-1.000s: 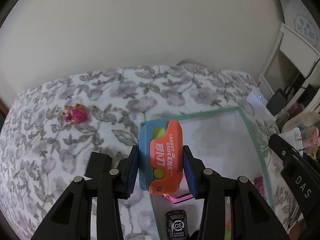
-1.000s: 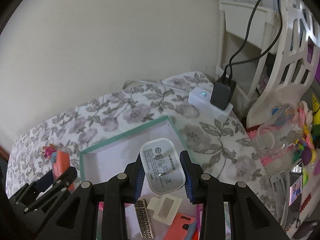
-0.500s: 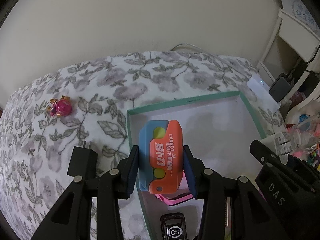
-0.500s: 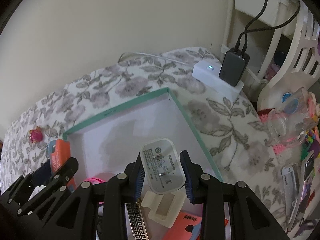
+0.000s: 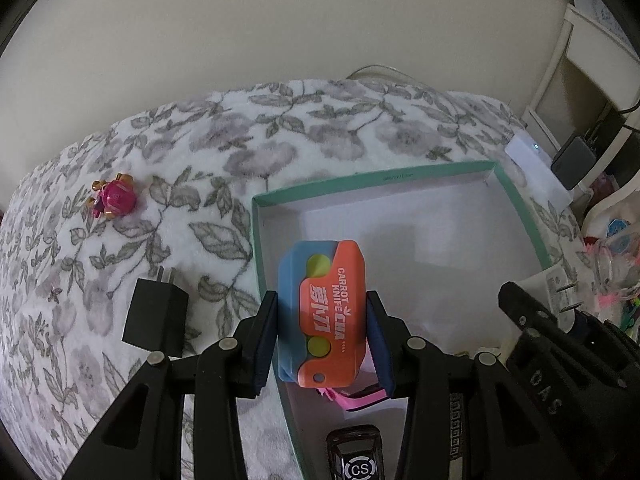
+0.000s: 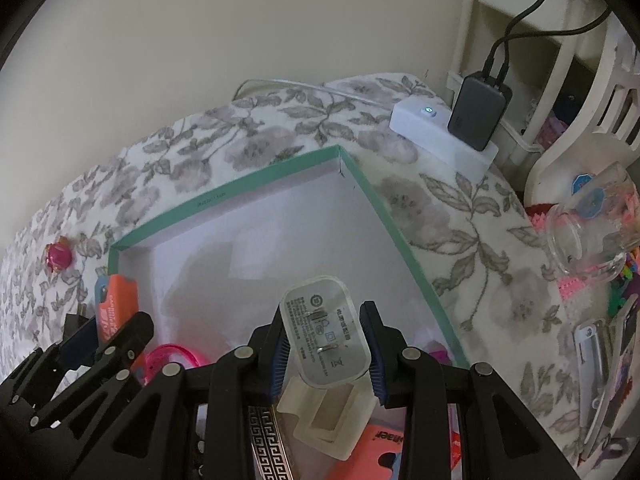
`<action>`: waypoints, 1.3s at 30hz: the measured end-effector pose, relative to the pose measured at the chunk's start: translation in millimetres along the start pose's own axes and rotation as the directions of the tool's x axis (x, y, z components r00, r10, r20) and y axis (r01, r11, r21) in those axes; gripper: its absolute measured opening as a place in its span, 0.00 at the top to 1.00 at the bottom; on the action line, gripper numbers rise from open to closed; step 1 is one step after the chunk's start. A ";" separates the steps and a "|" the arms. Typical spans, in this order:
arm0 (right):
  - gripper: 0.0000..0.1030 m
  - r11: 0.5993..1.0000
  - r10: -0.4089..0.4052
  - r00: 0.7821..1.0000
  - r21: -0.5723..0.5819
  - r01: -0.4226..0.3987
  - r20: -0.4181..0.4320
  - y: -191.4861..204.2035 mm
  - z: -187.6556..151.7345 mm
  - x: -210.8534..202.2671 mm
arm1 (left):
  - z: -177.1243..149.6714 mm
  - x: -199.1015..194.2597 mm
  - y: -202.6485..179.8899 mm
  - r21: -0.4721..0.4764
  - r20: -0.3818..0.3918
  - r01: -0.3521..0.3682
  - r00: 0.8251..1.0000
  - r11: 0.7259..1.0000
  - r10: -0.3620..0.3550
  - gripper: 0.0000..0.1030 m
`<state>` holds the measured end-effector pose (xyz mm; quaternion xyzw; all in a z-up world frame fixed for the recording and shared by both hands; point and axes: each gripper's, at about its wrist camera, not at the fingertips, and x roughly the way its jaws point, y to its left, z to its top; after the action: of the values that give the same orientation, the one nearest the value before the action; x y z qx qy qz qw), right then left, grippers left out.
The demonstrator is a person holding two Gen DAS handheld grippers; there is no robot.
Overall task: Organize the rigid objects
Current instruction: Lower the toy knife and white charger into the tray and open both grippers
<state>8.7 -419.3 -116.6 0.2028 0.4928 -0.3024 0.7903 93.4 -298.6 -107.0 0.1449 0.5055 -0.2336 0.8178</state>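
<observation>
- Over the near half of the teal-rimmed box (image 5: 520, 208), both grippers hang, each steeply nose-down and each carrying one item.
- The left gripper (image 5: 324, 340) is clamped at a middling width on the carrot knife toy (image 5: 324, 312), its blue pads pressed against the toy's two long sides.
- The right gripper (image 6: 325, 344) is clamped rather narrowly on the white charger plug (image 6: 324, 332), pads on its flat flanks, the two prongs facing the camera.
- The step in hand appears to be delivery: both items are held above the box interior and neither is set down yet.
- The next move likely calls for lowering each item to a bare patch of the white floor and then parting the jaws; the far part of the box looks free, while the near end is crowded.
- The toy is a blocky orange shell over a blue body, with two yellow-green round studs and white lettering; it looks hard and smooth, so a square grip matters.
- The plug is a rounded white block with grey printed markings.
- Already in the box below are a pink band (image 6: 172, 356), a strip with a Greek-key pattern (image 6: 264, 436) and a pale clip-like piece (image 6: 328, 420).
- On the floral cloth (image 5: 280, 132) outside lie a black charger (image 5: 156, 316) and a small magenta trinket (image 5: 114, 198), probably still to be gathered.
</observation>
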 end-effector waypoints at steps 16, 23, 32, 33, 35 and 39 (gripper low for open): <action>0.67 1.000 -0.011 0.999 -0.011 0.010 -0.051 5.0 -7.5 14.0 | -4.9 14.2 -1.3 0.008 -0.040 -0.010 0.999 1.000 0.010 0.57; 0.65 1.000 -0.017 1.000 -0.021 0.017 -0.023 6.8 -0.1 -1.0 | -1.4 10.1 1.0 -0.022 -0.054 0.021 0.998 1.000 -0.023 0.57; 0.60 1.000 -0.009 0.998 0.000 0.009 0.057 2.9 12.3 -35.4 | 12.3 -25.7 5.5 -0.031 0.012 0.045 0.999 0.999 -0.045 0.50; 0.60 1.000 -0.007 0.998 0.003 0.007 0.068 2.4 13.9 -40.4 | 13.7 -30.2 7.2 -0.034 0.020 0.039 0.999 0.999 -0.039 0.50; 0.60 1.000 0.001 0.996 0.009 -0.002 0.088 1.9 16.8 -50.2 | 16.0 -37.5 10.9 -0.043 0.033 0.031 0.999 0.999 -0.029 0.50; 0.60 1.000 0.000 0.993 0.012 -0.001 0.117 1.7 20.5 -64.0 | 20.3 -52.3 20.3 -0.062 0.060 -0.001 0.998 0.998 0.005 0.49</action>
<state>2.1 -413.0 -50.0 0.1895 0.4439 -0.3164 0.8166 99.7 -278.7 -51.1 0.1132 0.4875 -0.2207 0.8372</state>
